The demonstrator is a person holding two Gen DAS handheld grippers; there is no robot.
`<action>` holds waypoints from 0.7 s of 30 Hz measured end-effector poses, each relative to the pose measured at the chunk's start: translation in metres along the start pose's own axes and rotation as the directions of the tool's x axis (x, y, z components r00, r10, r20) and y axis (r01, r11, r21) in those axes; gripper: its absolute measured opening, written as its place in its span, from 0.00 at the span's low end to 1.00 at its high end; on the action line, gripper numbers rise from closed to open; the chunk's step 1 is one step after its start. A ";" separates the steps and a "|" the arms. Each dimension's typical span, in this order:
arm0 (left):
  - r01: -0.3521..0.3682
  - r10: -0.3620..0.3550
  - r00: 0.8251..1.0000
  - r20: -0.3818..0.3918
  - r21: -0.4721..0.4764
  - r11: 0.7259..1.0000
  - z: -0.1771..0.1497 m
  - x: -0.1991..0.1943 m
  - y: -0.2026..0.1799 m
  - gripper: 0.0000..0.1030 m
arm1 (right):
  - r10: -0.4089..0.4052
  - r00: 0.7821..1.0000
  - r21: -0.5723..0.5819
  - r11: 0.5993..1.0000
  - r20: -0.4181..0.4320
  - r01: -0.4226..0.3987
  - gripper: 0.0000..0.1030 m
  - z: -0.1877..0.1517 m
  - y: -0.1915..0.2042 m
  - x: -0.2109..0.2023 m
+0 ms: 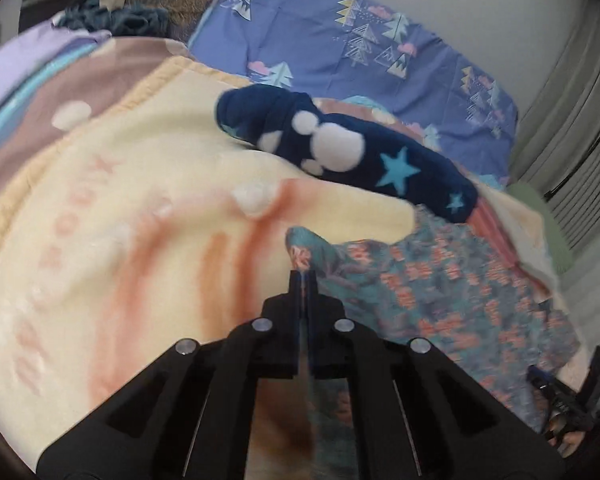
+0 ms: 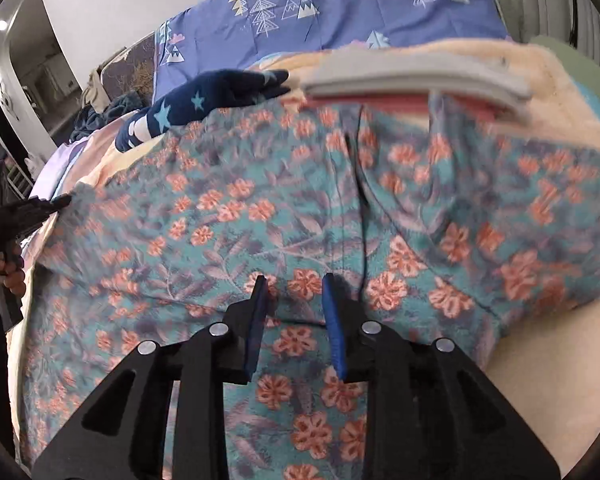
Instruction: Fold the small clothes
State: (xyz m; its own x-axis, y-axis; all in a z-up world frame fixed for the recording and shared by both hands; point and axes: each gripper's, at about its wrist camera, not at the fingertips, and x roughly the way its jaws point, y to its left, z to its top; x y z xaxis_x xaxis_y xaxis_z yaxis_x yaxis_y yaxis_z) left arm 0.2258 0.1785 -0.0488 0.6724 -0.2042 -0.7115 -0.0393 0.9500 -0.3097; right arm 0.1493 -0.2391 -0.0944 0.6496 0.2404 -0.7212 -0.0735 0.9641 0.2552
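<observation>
I was at the start of a fold. The floral garment [image 2: 284, 208] lay spread on the cream blanket [image 1: 112, 208] on the bed, beside a navy starred piece [image 1: 340, 148]. My left gripper [image 1: 302, 270] had its jaws clamped on a corner of it. My right gripper [image 2: 295, 284] hovered over the cloth, jaws partly apart, holding nothing. Next, I judged, the right needed its own edge before lifting together.
</observation>
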 end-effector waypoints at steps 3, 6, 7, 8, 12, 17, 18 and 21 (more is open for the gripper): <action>-0.196 0.199 0.979 -0.037 0.069 0.978 -0.013 0.018 0.009 0.00 | -0.035 0.999 -0.040 0.999 0.010 0.035 0.30 0.001 0.010 -0.001; -0.132 0.132 0.991 -0.011 -0.041 0.990 -0.018 -0.001 0.022 0.02 | -0.037 0.999 -0.051 0.998 0.021 0.038 0.32 0.000 0.012 -0.003; -0.104 0.106 0.994 0.023 -0.069 0.992 -0.018 -0.014 0.020 0.04 | -0.027 0.999 -0.042 0.999 0.021 0.028 0.32 0.001 0.010 -0.005; -0.072 0.076 0.996 0.053 -0.068 0.995 -0.016 -0.027 0.013 0.04 | -0.018 1.000 -0.033 0.999 0.020 0.019 0.32 0.002 0.009 -0.006; 0.028 -0.040 0.993 0.109 0.109 0.994 -0.019 -0.065 -0.049 0.37 | 0.031 0.997 0.046 0.998 0.067 -0.035 0.32 0.004 -0.004 -0.031; 0.009 -0.015 1.000 0.018 0.283 0.959 -0.055 -0.024 -0.115 0.54 | -0.070 0.982 0.195 0.980 0.176 0.035 0.33 0.013 -0.063 -0.086; -0.028 0.039 0.999 -0.031 0.299 0.954 -0.067 0.000 -0.120 0.54 | -0.105 0.976 0.241 0.969 0.188 0.058 0.33 0.013 -0.081 -0.097; -0.064 0.085 0.995 -0.052 0.318 0.946 -0.086 0.026 -0.120 0.55 | -0.247 0.942 0.484 0.868 0.226 0.112 0.33 0.007 -0.165 -0.143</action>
State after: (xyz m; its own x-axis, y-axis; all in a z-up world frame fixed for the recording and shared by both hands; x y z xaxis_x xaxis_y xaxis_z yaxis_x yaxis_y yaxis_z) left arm 0.1847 0.0383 -0.0847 0.6273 -0.1351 -0.7669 0.1552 0.9868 -0.0469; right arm 0.0742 -0.4335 -0.0289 0.8012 -0.0376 -0.5973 0.3750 0.8093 0.4521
